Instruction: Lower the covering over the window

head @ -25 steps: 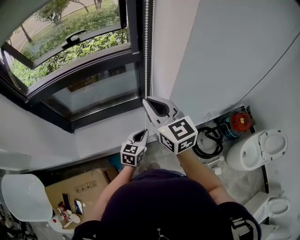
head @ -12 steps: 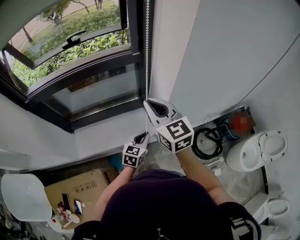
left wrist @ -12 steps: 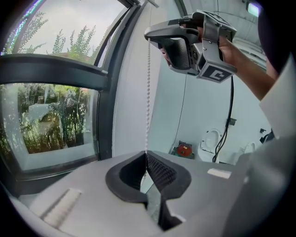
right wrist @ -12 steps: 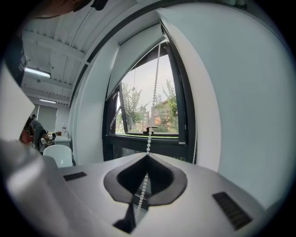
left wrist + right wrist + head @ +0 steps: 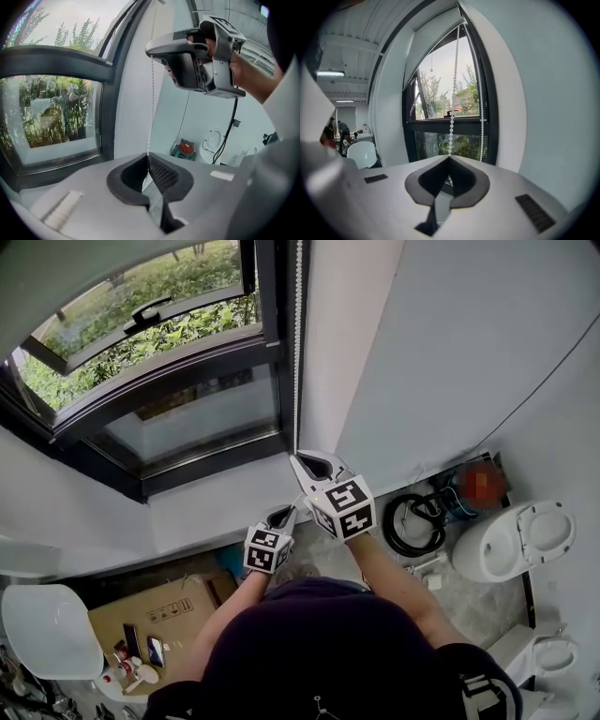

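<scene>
**A:** What's on the far left?

**B:** A white chair sits at lower left with a cardboard box beside it. The window fills the upper left.

**A:** Where's the blind?

**B:** In the right gripper view the blind covers only the top of the window, in the upper middle of the frame. The glass below it is bare.

**A:** And the grippers?

**B:** They're low in the centre of the head view. The left gripper has its jaws together, pinching the bead chain that hangs down the window's right edge. Just right of it, the right gripper is clamped on the same strand, higher up.

**A:** Anything farther right?

**B:** A coil of black hose lies on the floor, and a toilet is near the right edge.
</scene>
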A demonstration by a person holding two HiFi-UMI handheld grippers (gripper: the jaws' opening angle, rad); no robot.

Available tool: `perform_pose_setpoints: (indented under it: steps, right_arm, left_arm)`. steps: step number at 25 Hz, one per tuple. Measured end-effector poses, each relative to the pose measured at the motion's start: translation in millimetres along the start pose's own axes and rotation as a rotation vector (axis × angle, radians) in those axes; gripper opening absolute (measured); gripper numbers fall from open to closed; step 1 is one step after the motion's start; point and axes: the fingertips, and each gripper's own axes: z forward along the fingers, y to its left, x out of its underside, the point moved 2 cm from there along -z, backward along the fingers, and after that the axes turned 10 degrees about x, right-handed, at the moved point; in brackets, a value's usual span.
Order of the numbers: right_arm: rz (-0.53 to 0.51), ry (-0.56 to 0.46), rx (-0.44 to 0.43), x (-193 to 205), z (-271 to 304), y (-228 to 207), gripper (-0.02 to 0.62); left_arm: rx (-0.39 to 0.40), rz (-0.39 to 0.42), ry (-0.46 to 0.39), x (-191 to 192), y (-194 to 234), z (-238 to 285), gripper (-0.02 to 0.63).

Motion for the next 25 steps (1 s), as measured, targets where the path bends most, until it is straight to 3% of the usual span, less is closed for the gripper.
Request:
perform_pose_setpoints:
  steps: [9,19,21,25]
  right_arm:
    - [0.0,0.092,-0.001,36,13,0,0.012]
    - [0.002,0.196,0.007,81,19,-2,0.012]
    - [0.003,0.201,0.014,85,20,-3,0.012]
    - [-0.001,0.212,0.017,88,20,-5,0.012]
  left_arm:
    - [-0.016,0.012,-0.06,-17,1,-7,0.015]
    - [-0.002,0.073,-0.063,-22,-2,-14,0.02]
    - [-0.009,0.076,-0.075,-24,1,-18,0.102]
    - [-0.005,0.078,-0.118,-38,2,-29,0.133]
